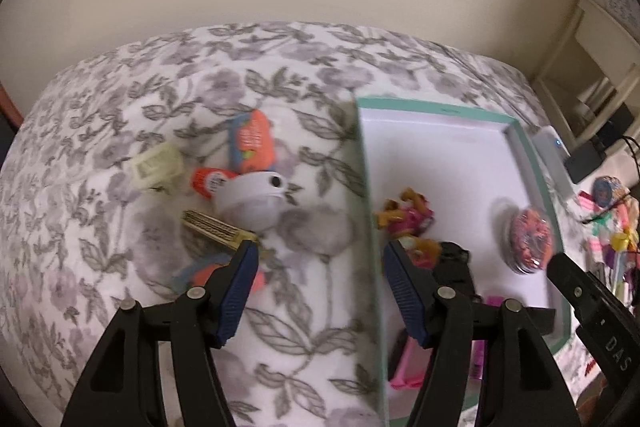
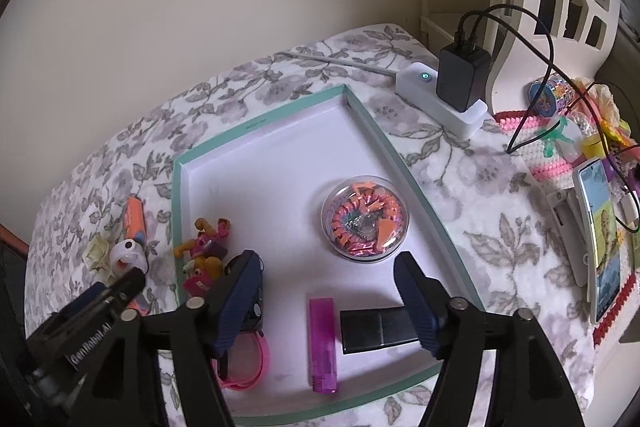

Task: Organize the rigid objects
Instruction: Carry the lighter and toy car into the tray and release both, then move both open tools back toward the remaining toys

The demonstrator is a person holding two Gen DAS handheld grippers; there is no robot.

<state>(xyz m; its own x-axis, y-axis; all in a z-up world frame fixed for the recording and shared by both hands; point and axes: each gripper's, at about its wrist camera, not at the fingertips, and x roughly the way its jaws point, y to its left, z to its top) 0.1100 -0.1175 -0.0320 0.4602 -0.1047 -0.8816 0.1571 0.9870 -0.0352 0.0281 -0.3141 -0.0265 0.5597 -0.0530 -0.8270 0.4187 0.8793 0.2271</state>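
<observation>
Floral grey-and-white bedspread (image 1: 304, 315) fills my left wrist view; my left gripper (image 1: 318, 259) hangs over it with its jaws spread wide and nothing between them; the blue pads (image 1: 240, 291) frame bare cloth beside the tray's left wall. Ahead and to the left lies the loose cluster still outside the tray: a white round toy with a black eye (image 1: 252, 197), an orange-and-white tube (image 1: 208, 181) touching it, an orange packet (image 1: 252, 141) just behind, a pale yellow cube frame (image 1: 158, 167) to the left, and a gold comb-like piece (image 1: 216, 229) near the left fingertip. The teal-rimmed white tray (image 1: 440, 111) sits to the right; inside it I see a pink-and-yellow figure (image 1: 408, 219) close to my right pad and a clear round case of beads (image 1: 528, 241) farther right.

From the right wrist view, my right gripper (image 2: 328, 267) is likewise released, jaws apart and empty, poised above the tray (image 2: 260, 125); the clear round case (image 2: 362, 217) lies just ahead between the fingertips. Within the tray I also see the pink-and-yellow figure (image 2: 204, 259) at the left wall, a purple lighter (image 2: 322, 343), a black rectangular box (image 2: 376, 331) beside it, and pink sunglasses (image 2: 246, 363) partly under my left finger. A white power strip with a black charger (image 2: 448, 91) rests beyond the tray's far corner, and a phone (image 2: 600, 239) stands at the right.
</observation>
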